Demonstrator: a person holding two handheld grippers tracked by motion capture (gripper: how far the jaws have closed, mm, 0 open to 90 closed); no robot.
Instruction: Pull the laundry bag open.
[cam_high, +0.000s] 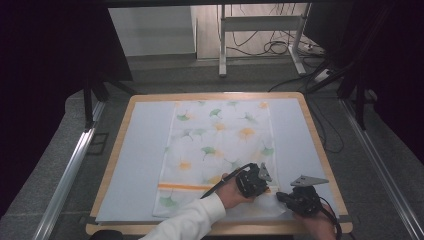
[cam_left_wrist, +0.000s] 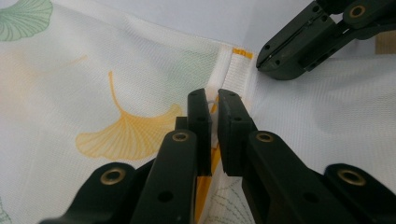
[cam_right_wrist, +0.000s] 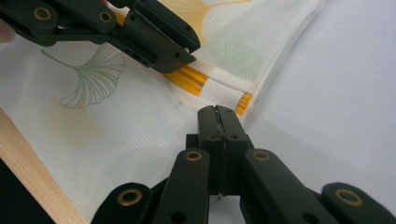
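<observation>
The cloth (cam_high: 220, 145), white with ginkgo leaves and an orange stripe, lies spread flat on the pale blue mat (cam_high: 140, 165) of the wooden table (cam_high: 320, 145); in the high view both grippers sit at its near right corner, the left gripper (cam_high: 255, 182) on the stripe and the right gripper (cam_high: 295, 200) just beside it, nearer the table edge.

In the left gripper view, the left gripper (cam_left_wrist: 212, 100) has its jaws pressed almost together on a small raised pinch of cloth (cam_left_wrist: 56, 84) by the stripe.

In the right gripper view, the right gripper (cam_right_wrist: 217, 114) is closed tight at the hemmed edge of the cloth (cam_right_wrist: 140, 135); whether fabric is caught I cannot tell.

This looks like taking hold of the corner to begin a fold. Next, both grips should lift together and carry the corner across without letting it slip.
</observation>
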